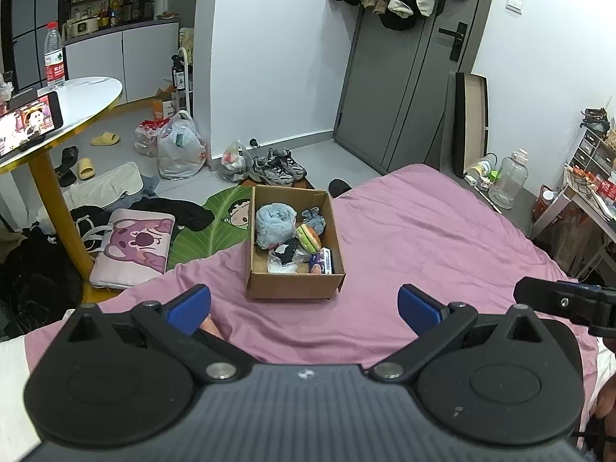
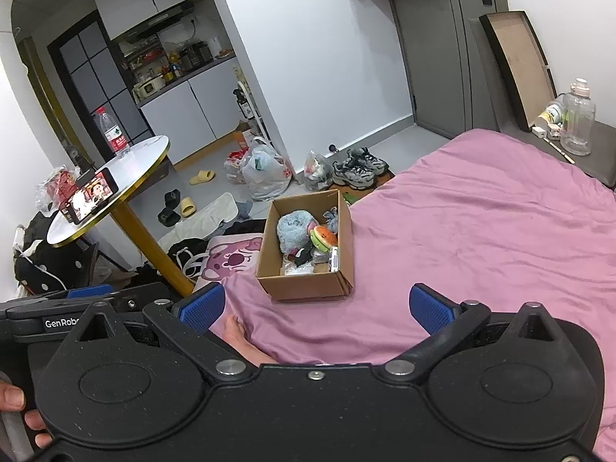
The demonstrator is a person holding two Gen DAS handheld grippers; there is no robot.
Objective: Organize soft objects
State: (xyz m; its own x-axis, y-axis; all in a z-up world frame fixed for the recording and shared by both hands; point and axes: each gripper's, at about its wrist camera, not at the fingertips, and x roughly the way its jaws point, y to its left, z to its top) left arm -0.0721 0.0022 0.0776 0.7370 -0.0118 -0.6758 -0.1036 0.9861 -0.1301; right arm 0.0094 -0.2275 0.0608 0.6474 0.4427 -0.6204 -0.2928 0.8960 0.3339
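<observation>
On my far left stands the round white bench (image 1: 92, 90) on its yellow leg, carrying a water bottle (image 1: 54, 56) and a phone (image 1: 29, 119) with its screen lit. Below it, on the floor, I see yellow slippers (image 1: 104, 139), a white towel (image 1: 111, 183), a pink cartoon-bear cushion (image 1: 133, 248) and a green leaf-print mat (image 1: 215, 227). Further back sit plastic bags (image 1: 179, 146) and a pair of grey sneakers (image 1: 277, 167).

Moving toward the middle, the cardboard box (image 1: 294, 287) rests on the pink bed sheet (image 1: 423, 231), near the bed's left edge. Inside it I make out a rolled light-blue fluffy towel (image 1: 274, 223), a small blue-grey plush (image 1: 313, 218) beside it, a burger-shaped plush (image 1: 308, 238) just in front of that, a black-and-white soft item (image 1: 285, 251), and a small carton (image 1: 327, 261) against the box's right wall. The soft things lie packed close, touching one another.

My left hand-held gripper (image 1: 304, 308) hangs above the sheet just short of the box, its blue pads spread wide with nothing between them. To its right, my right hand-held gripper (image 2: 316, 306) is likewise spread wide and holds nothing, with the box ahead of it and slightly left. Farther right, a grey door (image 1: 400, 77) carries hung clothes, and a clear jug (image 1: 510, 183) stands beside the bed.
</observation>
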